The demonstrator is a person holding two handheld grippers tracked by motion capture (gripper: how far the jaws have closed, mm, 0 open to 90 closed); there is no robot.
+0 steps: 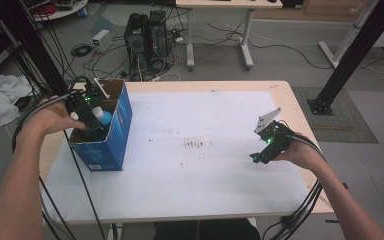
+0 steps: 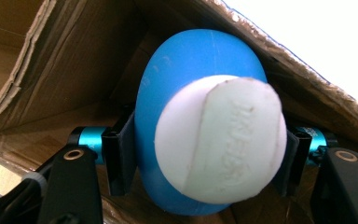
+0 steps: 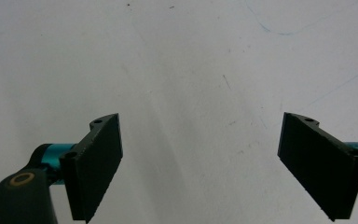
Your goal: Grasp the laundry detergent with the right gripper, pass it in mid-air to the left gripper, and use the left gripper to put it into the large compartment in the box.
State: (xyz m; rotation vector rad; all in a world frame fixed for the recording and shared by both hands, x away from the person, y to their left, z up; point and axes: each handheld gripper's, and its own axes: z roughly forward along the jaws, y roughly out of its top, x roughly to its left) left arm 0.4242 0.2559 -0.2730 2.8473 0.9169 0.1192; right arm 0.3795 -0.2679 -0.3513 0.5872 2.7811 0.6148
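Your left hand-held gripper [image 1: 91, 119] pinches a blue bottle [image 2: 186, 93] with a white cap [image 2: 220, 137], holding it just inside the open blue cardboard box [image 1: 117, 135] at the bench's [image 1: 205, 170] left edge. Releasing it likely remains. Your right hand-held gripper [image 3: 200, 163] hovers over bare bench, jaws spread, empty.

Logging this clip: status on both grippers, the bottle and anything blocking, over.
Left gripper shut on blue bottle inside cardboard box. Right gripper open, nothing between its jaws, over white table. Box walls close around bottle.
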